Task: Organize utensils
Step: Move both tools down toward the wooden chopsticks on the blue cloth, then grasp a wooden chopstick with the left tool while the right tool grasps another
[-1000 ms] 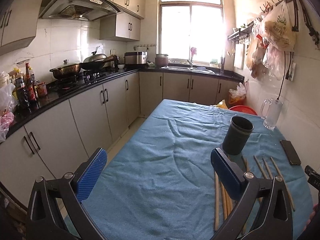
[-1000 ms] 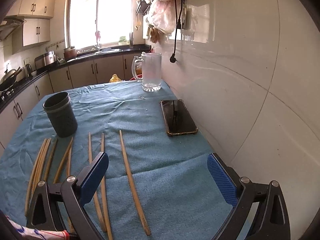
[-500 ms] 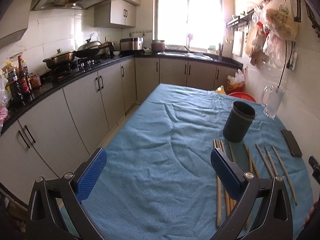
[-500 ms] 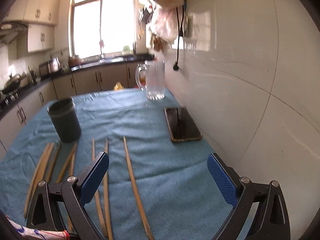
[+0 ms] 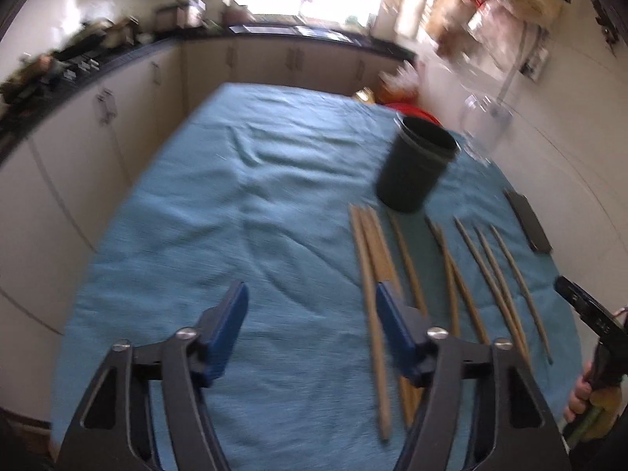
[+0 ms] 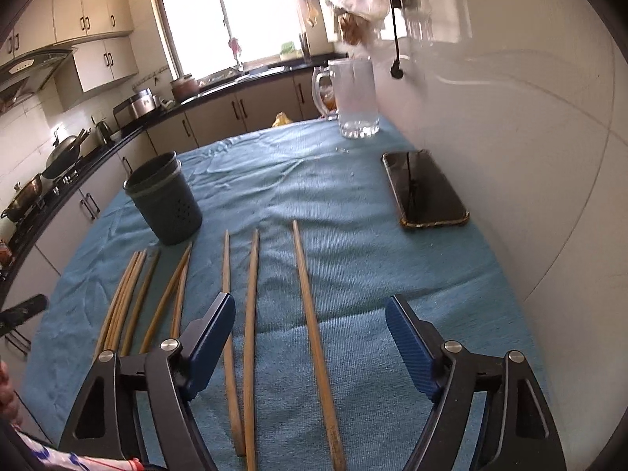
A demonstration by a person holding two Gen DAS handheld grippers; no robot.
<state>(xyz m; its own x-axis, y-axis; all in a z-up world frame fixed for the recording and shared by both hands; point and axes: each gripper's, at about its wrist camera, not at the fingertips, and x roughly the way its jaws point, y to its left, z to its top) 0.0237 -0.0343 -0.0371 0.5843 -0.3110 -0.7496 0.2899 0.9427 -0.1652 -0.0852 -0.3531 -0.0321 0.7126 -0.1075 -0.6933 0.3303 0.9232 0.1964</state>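
In the left wrist view, the left tongs (image 5: 310,327) are partly open and closing with nothing between them above the blue cloth on the table (image 5: 243,212); since a moment ago they have tipped down toward the wooden chopsticks (image 5: 371,306), which lie in a row just before the dark utensil cup (image 5: 416,165), and the whole picture is blurry now. In the right wrist view, the right tongs (image 6: 310,324) are wide but closing, holding nothing, with two chopsticks (image 6: 310,314) lying on the cloth between the tips; the tongs now sit lower and nearer them, with the cup (image 6: 165,200) to the left and a phone (image 6: 424,190) by the wall.
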